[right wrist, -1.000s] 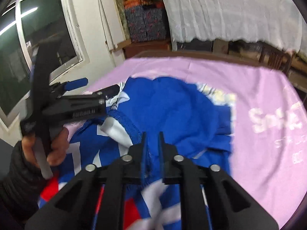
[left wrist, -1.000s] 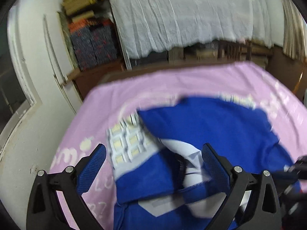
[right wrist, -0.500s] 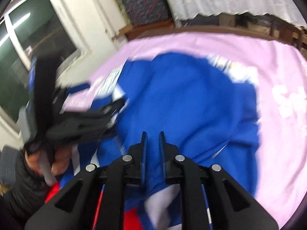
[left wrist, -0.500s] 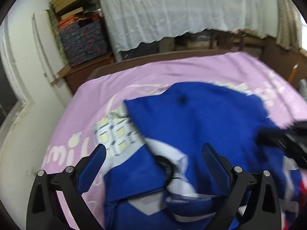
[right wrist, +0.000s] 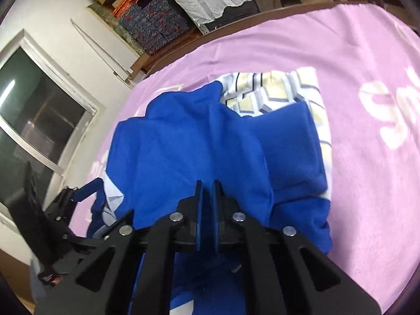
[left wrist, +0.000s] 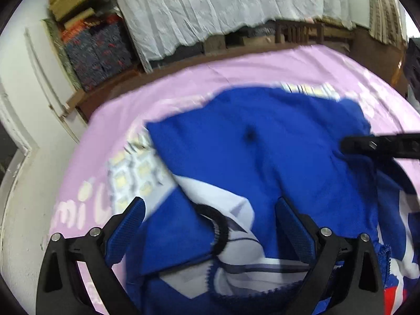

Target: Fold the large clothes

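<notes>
Blue garment (right wrist: 189, 141): my right gripper (right wrist: 207, 202), jaws together, pinches it; left gripper (left wrist: 210, 233) gapes, so the fold may slump near the bed's (right wrist: 367, 183) left edge.

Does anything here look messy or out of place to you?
The blue garment lies rumpled on the pink blanket, bunched in uneven folds rather than flat. A dark spot marks its middle; stain or hole, I cannot tell. A checked cloth pokes out from under it.

Blue garment (left wrist: 262, 162) cut off below (blurred).
</notes>
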Available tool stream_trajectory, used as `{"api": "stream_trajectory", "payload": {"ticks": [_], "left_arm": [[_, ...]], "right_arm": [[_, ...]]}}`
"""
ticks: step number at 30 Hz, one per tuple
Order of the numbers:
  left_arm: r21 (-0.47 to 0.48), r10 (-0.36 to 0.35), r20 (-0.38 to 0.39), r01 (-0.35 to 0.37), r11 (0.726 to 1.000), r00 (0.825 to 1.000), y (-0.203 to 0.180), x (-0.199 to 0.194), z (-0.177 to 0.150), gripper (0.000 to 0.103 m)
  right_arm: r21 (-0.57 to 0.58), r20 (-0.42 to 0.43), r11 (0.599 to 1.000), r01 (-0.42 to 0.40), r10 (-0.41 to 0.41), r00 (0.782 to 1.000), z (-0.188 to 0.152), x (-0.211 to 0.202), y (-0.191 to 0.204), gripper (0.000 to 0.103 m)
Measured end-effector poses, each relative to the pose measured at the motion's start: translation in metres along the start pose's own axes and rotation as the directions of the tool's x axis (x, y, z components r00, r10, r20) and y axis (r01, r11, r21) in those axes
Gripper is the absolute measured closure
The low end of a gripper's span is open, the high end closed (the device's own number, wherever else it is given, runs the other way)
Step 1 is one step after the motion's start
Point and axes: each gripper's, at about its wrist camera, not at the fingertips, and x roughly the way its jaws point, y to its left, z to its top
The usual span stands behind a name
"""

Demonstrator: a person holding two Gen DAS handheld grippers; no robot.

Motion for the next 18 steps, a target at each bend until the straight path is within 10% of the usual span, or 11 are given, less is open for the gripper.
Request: {"api": "stream_trajectory", "payload": {"ticks": [5,10,13,18], "left_arm": [[-0.106,-0.092,0.077,0.1,0.989,0.993,0.019,-0.028,0.001,0.003],[-0.138,-0.233,-0.028,0.227,0.964,0.972,0.014,-0.027,-0.018,0.003],[-0.059,-0.173,-0.133,0.166,0.984,0.976,-0.009,-0.008,-0.027,0.003],[-0.059,-0.133,-0.125,0.126,0.99,0.983,-0.009,-0.007,-0.029,0.003]], "right_arm": [[-0.027,0.063,0.999,-0.043,0.045,0.997,-0.019,-0.042,0.009,0.08],[-0.065,0.055,0.996,-0.059,0.063,0.997,-0.052,-0.071,0.014,0.066],[-0.075,0.016,0.996,-0.041,0.043,0.999,-0.065,-0.07,0.009,0.049],[-0.016,-0.009,0.999,-0.032,0.032,0.999,-0.066,-0.067,-0.006,0.048]]}}
